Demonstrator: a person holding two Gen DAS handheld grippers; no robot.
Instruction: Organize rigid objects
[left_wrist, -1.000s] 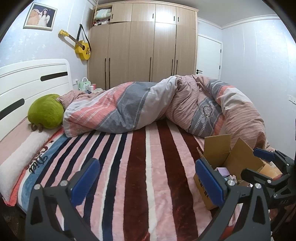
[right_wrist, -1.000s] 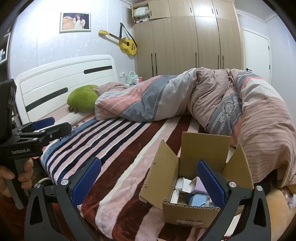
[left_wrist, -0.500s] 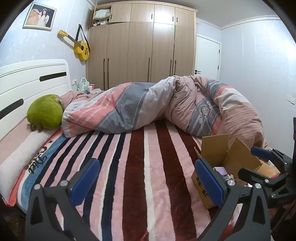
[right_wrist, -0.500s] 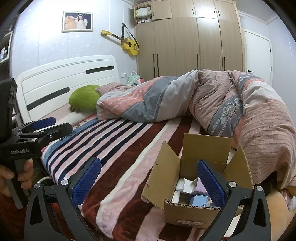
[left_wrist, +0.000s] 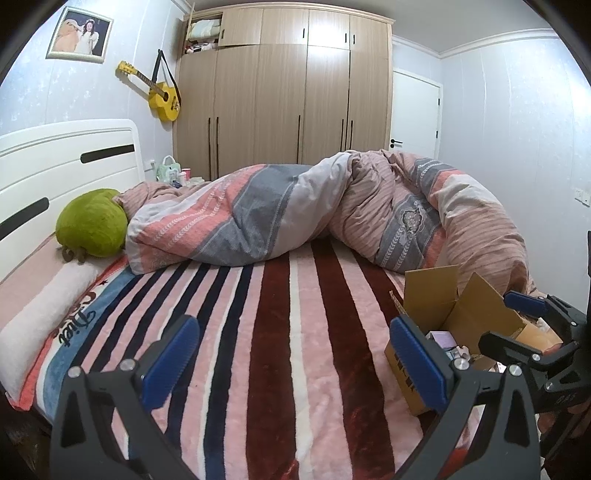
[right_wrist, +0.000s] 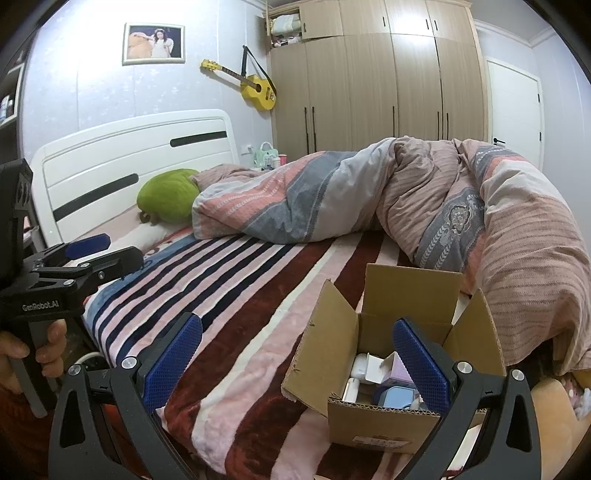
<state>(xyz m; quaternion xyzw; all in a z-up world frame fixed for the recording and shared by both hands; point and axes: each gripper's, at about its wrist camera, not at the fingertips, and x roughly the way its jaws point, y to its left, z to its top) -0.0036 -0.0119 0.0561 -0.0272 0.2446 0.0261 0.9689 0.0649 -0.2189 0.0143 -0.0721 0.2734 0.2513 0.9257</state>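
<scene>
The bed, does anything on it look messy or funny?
Yes. The duvet is bunched in a heap across the bed, not spread flat. The cardboard box sits at the mattress edge, flaps open, with small items jumbled inside.

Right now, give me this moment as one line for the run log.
left gripper: open, empty, over blanket | right gripper: open, empty, near box | box: open on bed, small items inside

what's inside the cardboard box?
In the box: a white item, a lilac carton, a light blue case. Anything beneath them is hidden.
</scene>
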